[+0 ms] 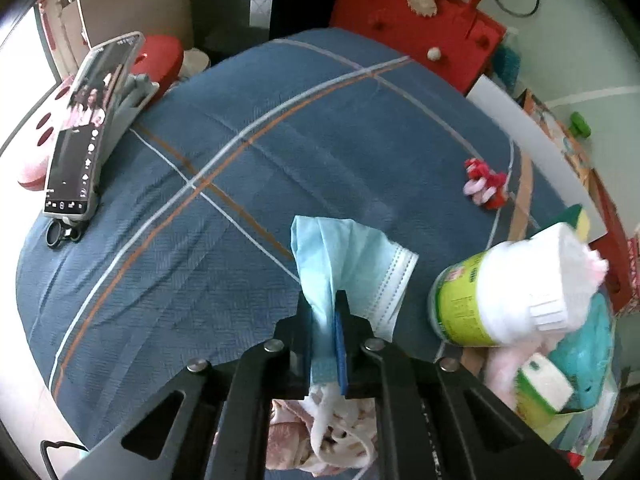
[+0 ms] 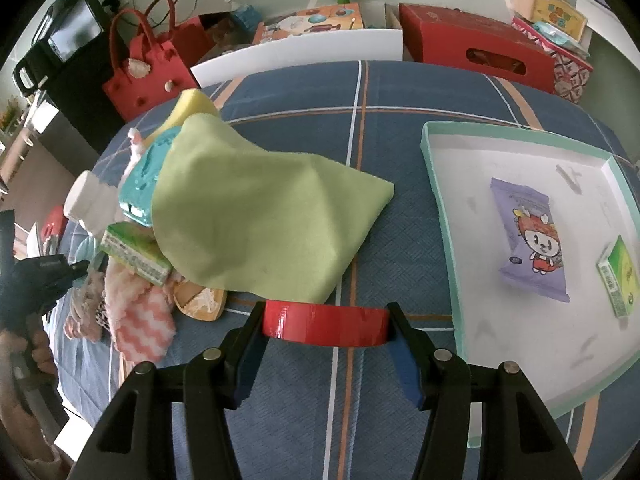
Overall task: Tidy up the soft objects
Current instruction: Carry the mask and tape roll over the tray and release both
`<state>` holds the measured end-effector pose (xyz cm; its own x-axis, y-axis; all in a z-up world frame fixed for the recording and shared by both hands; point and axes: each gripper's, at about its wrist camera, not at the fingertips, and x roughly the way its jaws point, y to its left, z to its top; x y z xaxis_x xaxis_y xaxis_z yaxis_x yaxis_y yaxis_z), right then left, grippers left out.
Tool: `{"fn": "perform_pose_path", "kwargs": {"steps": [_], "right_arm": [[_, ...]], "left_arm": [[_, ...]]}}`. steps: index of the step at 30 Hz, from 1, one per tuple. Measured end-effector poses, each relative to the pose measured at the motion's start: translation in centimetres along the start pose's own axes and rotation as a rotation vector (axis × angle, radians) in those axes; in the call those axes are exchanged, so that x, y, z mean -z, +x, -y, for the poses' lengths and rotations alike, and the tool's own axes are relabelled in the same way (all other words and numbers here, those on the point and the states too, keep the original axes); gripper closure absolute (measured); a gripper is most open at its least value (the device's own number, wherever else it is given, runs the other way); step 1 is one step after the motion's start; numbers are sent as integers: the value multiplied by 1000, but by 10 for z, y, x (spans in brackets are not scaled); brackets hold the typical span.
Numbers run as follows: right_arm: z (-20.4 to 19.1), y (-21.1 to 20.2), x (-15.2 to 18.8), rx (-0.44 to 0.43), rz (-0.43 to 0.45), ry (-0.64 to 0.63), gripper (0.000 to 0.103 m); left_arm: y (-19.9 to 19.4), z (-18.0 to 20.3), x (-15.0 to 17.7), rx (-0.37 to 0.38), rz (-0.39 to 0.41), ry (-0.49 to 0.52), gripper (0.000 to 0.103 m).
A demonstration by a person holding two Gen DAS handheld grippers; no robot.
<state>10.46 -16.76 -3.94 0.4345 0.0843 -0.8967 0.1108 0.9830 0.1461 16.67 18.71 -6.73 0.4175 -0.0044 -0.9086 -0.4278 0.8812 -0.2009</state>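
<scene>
The left gripper (image 1: 334, 312) pinches a limp, light blue face mask (image 1: 352, 268) at centre frame; grip its bunched middle. The right gripper (image 2: 326, 334) spans a red tape roll (image 2: 326, 326), below the floppy green cloth (image 2: 256, 220); tray (image 2: 440, 200) at right.

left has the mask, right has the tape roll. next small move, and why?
Probably carry the right gripper, closed on the red tape roll, rightward to the mint-rimmed tray and release there. The tray already holds a purple wipes pack and a green box, with bare floor nearest the gripper. The left gripper can hold the blue face mask meanwhile.
</scene>
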Motion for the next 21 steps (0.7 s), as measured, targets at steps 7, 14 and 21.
{"fn": "perform_pose_path", "kwargs": {"steps": [7,14,21], "right_arm": [[1,-5,-2,-5,28,8,43],[7,-18,-2,-10,70,22,43],[15,-33,-8,-2,121,47,43]], "left_arm": [[-47,-3,4,79,107,-2,94],[-101,-5,13,145,231,-12,94],[-142,20,14,207,345,41,94]]}}
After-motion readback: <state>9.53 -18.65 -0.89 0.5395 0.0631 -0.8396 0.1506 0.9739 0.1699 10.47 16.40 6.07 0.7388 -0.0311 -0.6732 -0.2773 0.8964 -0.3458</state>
